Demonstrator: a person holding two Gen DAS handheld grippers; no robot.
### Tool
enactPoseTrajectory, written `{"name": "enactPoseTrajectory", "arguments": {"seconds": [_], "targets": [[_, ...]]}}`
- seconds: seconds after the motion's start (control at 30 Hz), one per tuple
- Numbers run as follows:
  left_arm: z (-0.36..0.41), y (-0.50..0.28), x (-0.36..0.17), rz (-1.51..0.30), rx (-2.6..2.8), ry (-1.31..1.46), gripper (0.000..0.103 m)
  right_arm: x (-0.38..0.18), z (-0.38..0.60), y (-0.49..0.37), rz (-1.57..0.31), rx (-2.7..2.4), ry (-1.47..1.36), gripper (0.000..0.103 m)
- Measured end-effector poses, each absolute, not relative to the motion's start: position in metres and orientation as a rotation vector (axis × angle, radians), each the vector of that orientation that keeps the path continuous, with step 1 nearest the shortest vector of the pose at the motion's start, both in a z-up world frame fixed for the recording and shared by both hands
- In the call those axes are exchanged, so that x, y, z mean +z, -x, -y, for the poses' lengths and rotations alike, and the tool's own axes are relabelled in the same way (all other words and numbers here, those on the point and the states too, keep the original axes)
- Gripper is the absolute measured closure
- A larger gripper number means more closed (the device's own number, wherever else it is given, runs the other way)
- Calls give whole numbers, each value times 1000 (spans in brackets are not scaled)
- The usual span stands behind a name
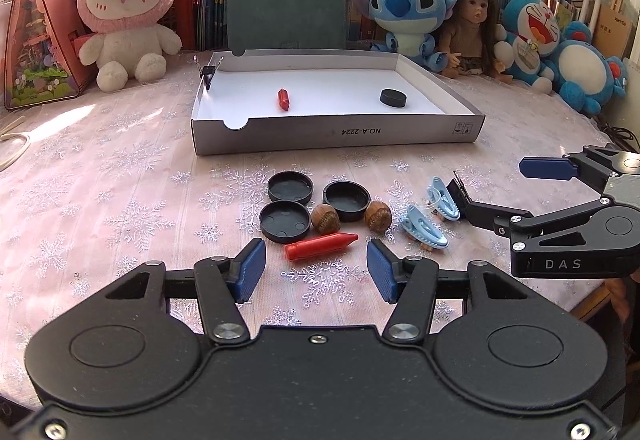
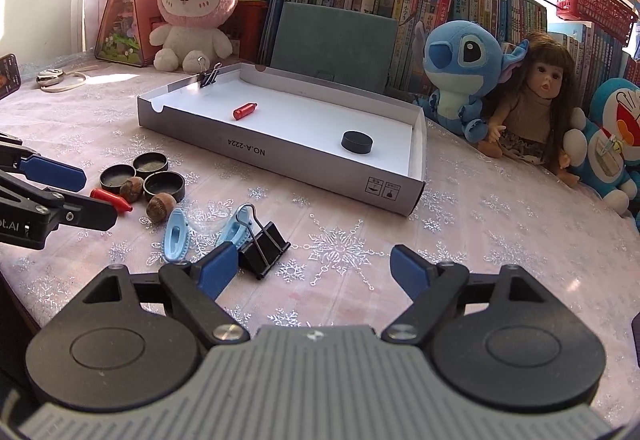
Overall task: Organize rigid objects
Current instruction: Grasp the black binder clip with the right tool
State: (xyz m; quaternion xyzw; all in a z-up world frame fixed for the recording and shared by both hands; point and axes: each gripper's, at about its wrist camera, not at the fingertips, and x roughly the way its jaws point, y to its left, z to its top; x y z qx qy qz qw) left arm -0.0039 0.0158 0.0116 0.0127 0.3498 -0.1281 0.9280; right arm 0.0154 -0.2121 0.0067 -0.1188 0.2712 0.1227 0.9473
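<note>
A grey cardboard tray [image 1: 332, 130] [image 2: 280, 156] holds a red crayon-like piece [image 1: 283, 99] [image 2: 245, 110], a black cap [image 1: 393, 97] [image 2: 357, 142] and a binder clip on its rim [image 1: 208, 74] [image 2: 209, 77]. In front lie three black caps [image 1: 290, 187], two acorns [image 1: 326, 218], a red piece [image 1: 320, 246] [image 2: 110, 199], two blue clips [image 1: 424, 230] [image 2: 176, 234] and a black binder clip [image 2: 264, 248]. My left gripper [image 1: 316, 266] is open just before the red piece. My right gripper [image 2: 312, 272] is open, its left finger beside the binder clip.
Plush toys stand along the back: a pink rabbit [image 1: 126, 4], Stitch [image 1: 408, 10], a doll [image 1: 472, 24] and Doraemon [image 1: 532, 36]. Books fill the shelf behind. A pink house model [image 1: 36, 36] stands at the left. The table edge runs at the right [image 1: 600, 296].
</note>
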Motion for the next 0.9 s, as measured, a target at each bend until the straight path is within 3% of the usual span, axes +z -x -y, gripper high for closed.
{"name": "enactPoseTrajectory", "arguments": {"seconds": [0.2,0.3,0.47,0.9], "targets": [[-16,2,9,-725,-251,-16,49,3,212,-18,-574,260,225,14],[-14,1,7,-718,-246,-11,58,1,207,-19,-580,275,232,20],[-9,-1,5,-709,-244,-23,60,1,200,-19,-572,292,253,26],[-16,-2,3,-705,-213,-36,59,2,219,-26,-581,211,227,26]]}}
